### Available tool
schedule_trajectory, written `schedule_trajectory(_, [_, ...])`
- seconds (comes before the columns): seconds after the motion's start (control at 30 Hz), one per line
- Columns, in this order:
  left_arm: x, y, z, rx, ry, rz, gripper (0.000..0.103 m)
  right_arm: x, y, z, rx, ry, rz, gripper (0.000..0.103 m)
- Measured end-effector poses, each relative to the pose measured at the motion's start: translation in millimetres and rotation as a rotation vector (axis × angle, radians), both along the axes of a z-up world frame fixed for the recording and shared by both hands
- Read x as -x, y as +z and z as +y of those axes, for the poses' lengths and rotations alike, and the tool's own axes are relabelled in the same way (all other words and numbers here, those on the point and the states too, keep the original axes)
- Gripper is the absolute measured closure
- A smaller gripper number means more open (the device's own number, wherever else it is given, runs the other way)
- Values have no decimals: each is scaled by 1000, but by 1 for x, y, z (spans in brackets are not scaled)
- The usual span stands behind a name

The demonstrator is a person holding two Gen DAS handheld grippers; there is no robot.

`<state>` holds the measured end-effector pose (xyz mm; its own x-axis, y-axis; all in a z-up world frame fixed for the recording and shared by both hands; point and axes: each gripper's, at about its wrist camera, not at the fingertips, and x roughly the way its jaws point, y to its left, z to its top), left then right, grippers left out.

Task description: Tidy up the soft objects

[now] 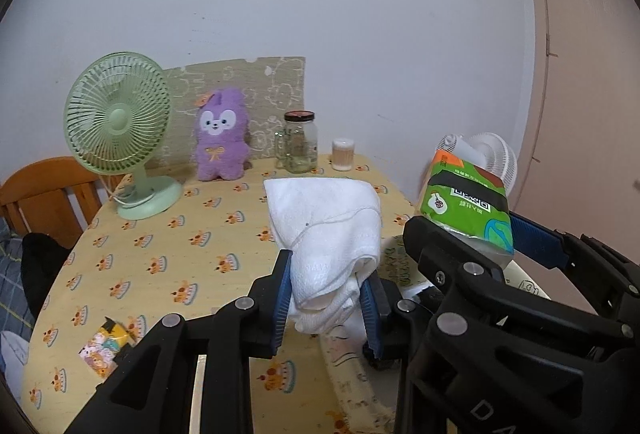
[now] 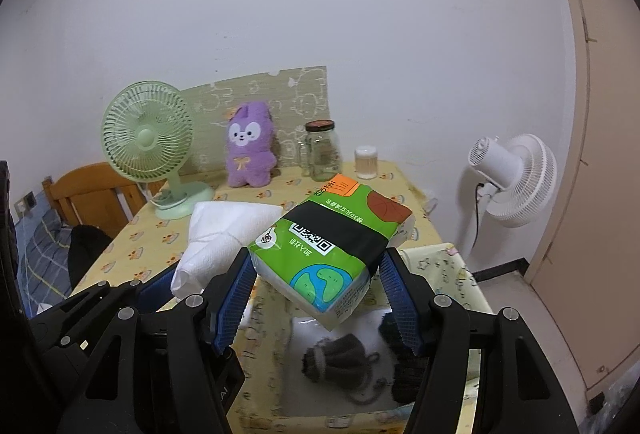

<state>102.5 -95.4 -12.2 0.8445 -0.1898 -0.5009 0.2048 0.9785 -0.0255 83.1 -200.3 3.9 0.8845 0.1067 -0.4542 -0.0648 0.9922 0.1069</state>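
Tissue pack point(image 2: 334, 254), date "20251101"

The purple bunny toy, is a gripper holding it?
No, the purple bunny toy sits on the table against the back board, and no gripper is near it.

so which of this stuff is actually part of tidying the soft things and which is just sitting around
Part of the job:
- white towel, held in the left gripper
- green tissue pack, held in the right gripper
- open box with a knitted item inside
- purple plush, possibly

Just lying about:
- green fan
- white fan
- glass jar
- small tub
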Motion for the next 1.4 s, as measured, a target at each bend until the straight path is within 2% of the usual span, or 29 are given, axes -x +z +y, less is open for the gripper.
schedule_trajectory(0.2, [-4, -4, -15, -9, -29, 14, 71, -4, -6, -14, -7, -25, 13, 37])
schedule_trajectory(0.53, [-17, -22, -37, -45, -73, 67, 64, -15, -24, -32, -11, -68, 65, 37])
schedule_trajectory(0.7, [-22, -31, -44, -40, -110, 100, 51, -18, -34, -39, -22, -80, 91, 37])
schedule_trajectory(0.77, [-24, -33, -46, -40, -126, 111, 39, -19, -37, -41, -26, -84, 101, 37])
schedule_trajectory(0.97, [-23, -37, -52, -66, -134, 121, 23, -22, -45, -44, -18, -93, 127, 37])
schedule_trajectory(1.17, [-21, -38, -55, -73, -157, 129, 12, -26, -50, -47, -31, -89, 146, 34])
schedule_trajectory(1.3, [-20, -38, -56, -75, -156, 129, 10, -27, -50, -46, -17, -100, 145, 31])
schedule_trajectory(1.4, [-19, -38, -56, -79, -152, 127, 8, -25, -48, -46, -3, -115, 136, 20])
